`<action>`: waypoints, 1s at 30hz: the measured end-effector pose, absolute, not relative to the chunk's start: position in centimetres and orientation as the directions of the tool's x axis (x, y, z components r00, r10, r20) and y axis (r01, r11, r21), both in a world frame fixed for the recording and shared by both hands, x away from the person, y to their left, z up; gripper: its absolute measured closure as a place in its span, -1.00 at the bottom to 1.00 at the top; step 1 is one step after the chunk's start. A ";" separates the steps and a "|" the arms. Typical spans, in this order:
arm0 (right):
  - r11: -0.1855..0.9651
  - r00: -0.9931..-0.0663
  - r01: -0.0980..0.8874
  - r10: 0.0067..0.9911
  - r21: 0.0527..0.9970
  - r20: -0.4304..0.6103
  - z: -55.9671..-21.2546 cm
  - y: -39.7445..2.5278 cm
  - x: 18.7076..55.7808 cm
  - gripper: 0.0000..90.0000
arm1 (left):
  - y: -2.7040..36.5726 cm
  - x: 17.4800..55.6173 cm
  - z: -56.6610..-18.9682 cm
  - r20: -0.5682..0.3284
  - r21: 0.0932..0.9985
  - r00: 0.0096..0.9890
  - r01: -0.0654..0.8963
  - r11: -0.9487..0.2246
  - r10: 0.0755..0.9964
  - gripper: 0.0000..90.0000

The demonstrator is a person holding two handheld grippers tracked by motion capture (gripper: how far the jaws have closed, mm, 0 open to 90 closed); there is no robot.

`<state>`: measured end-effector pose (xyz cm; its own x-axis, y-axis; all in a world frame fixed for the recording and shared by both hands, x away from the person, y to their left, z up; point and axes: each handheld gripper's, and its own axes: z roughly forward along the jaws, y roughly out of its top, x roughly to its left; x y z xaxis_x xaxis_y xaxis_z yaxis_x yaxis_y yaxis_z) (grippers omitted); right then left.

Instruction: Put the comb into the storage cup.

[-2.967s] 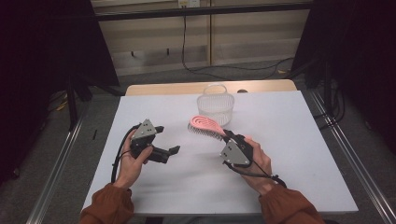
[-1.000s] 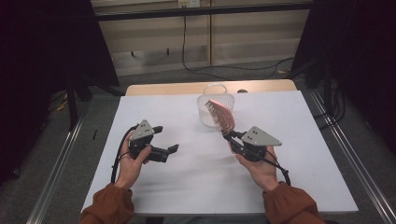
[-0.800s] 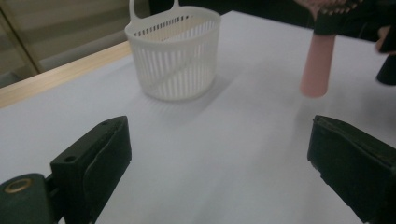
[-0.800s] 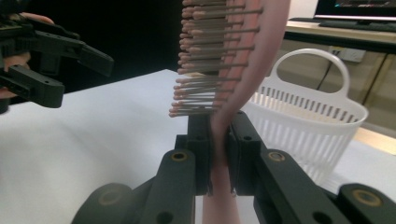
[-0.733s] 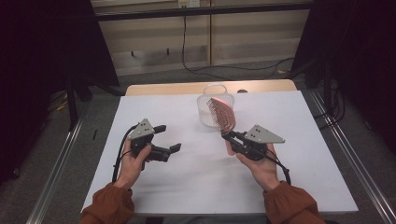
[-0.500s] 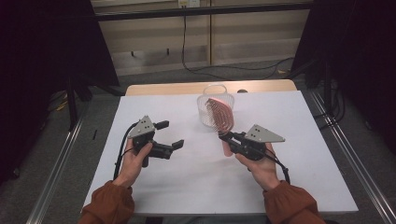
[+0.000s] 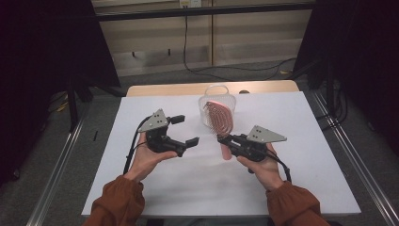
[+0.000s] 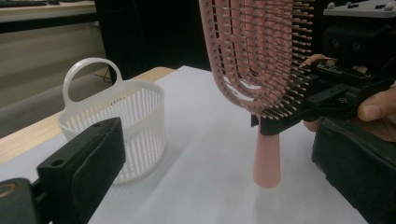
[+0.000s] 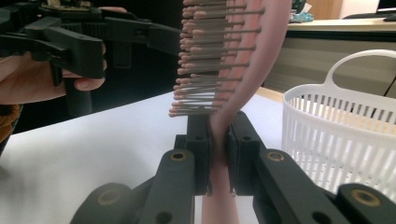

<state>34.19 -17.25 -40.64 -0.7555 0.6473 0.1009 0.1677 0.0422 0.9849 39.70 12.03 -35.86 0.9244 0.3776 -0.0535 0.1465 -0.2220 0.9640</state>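
Brush now lifted upright since three seconds back, handle end down over white desk, mid-frame. Right gripper clamps its neck. Left gripper spread wide, empty. Brush top cut off in both gripper views. White basket partly hidden behind brush. Room dark.

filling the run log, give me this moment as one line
right tool: shut on pink hairbrush, upright | left tool: open, holding nothing | white basket: on table, behind brush
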 end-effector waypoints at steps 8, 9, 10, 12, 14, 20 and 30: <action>0.041 -0.777 0.173 0.620 0.984 0.111 -40.7 -17.0 34.1 0.81 | 11.7 39.8 -34.9 -0.059 0.972 0.937 0.132 -0.194 0.345 -0.92; 0.036 -0.783 0.176 0.611 0.984 0.117 -40.7 -17.0 34.1 0.81 | 11.6 39.7 -34.8 -0.062 0.973 0.938 0.132 -0.188 0.341 -0.93; 0.038 -0.789 0.173 0.603 0.984 0.115 -40.7 -16.9 34.0 0.81 | 11.5 39.7 -34.7 -0.062 0.973 0.942 0.130 -0.189 0.330 -0.93; 0.042 -0.797 0.173 0.593 0.984 0.115 -40.8 -16.9 34.0 0.81 | 11.3 39.8 -34.6 -0.060 0.975 0.944 0.125 -0.182 0.325 -0.94; 0.041 -0.804 0.171 0.584 0.984 0.115 -40.8 -16.8 34.0 0.81 | 11.0 39.9 -34.5 -0.070 0.975 0.946 0.131 -0.177 0.317 -0.95; 0.023 -0.818 0.179 0.560 0.984 0.136 -40.8 -16.9 34.1 0.81 | 10.1 40.2 -34.4 -0.080 0.976 0.955 0.133 -0.171 0.284 -0.89; 0.026 -0.834 0.179 0.534 0.983 0.138 -40.9 -16.8 34.2 0.81 | 8.2 40.6 -33.9 -0.067 0.979 0.973 0.107 -0.172 0.223 -0.88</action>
